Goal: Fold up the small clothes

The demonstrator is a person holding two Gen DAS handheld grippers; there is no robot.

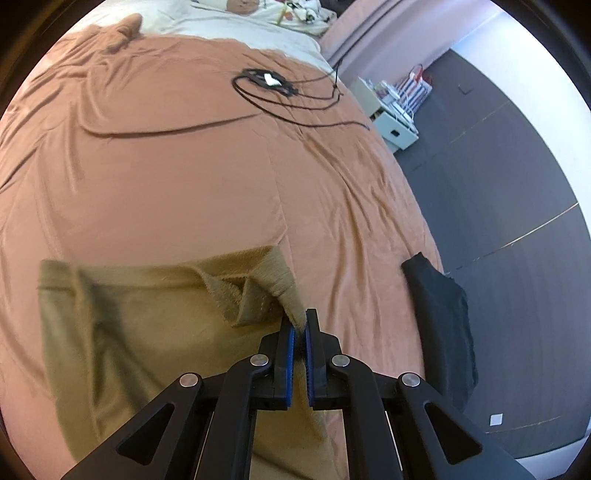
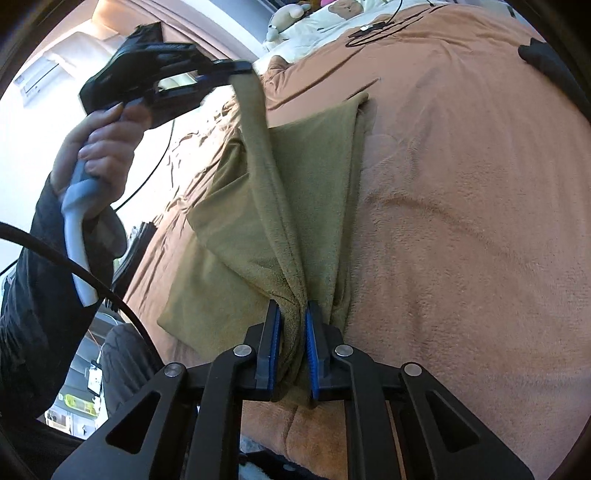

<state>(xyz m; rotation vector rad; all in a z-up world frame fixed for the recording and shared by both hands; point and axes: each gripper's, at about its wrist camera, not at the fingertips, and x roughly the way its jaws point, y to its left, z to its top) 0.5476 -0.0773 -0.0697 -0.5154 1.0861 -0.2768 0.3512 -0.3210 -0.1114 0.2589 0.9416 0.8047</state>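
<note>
An olive-green fleece garment lies on an orange-brown bedspread. My left gripper is shut on one corner of it and holds that corner lifted. In the right wrist view the garment stretches between both grippers. My right gripper is shut on a bunched edge of it low over the bed. The left gripper shows there at the upper left, raised, pinching the other end, held by a hand.
A black garment lies at the bed's right edge, also in the right wrist view. A black cable with a small device lies farther up the bed. Pillows and soft toys sit at the head. Dark floor is on the right.
</note>
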